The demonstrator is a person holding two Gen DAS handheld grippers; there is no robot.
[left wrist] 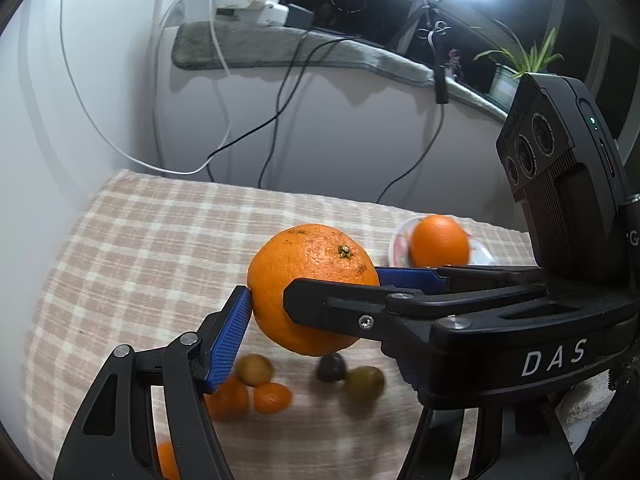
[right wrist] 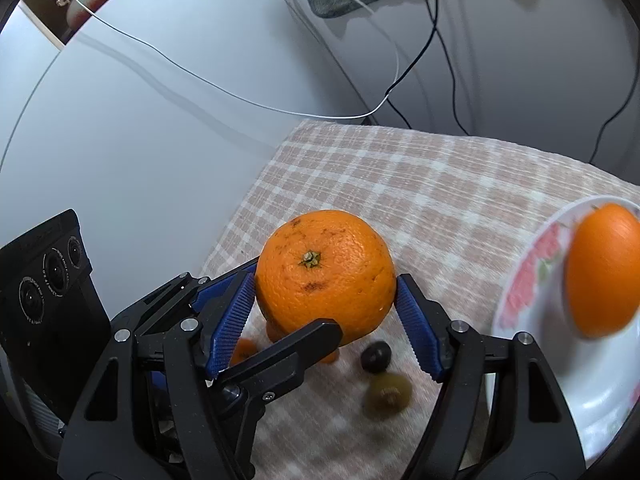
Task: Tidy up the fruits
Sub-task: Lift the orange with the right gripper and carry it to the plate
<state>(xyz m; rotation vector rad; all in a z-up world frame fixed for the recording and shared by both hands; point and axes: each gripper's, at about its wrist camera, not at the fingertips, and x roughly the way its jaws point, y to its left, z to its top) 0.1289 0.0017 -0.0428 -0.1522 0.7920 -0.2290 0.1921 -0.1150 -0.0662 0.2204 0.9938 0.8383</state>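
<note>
we're holding one big orange (right wrist: 325,276) in both tongs at once, clear above the checked worktop (right wrist: 420,184). right tongs (right wrist: 326,312) and left tongs (left wrist: 312,300) are each part open, blue pads pressing its sides. the plate (right wrist: 528,280) with a second orange (right wrist: 602,270) is sitting near on the right. we're keeping both hands moving together, squeeze even, passing over the small fruits (right wrist: 388,394) below.
</note>
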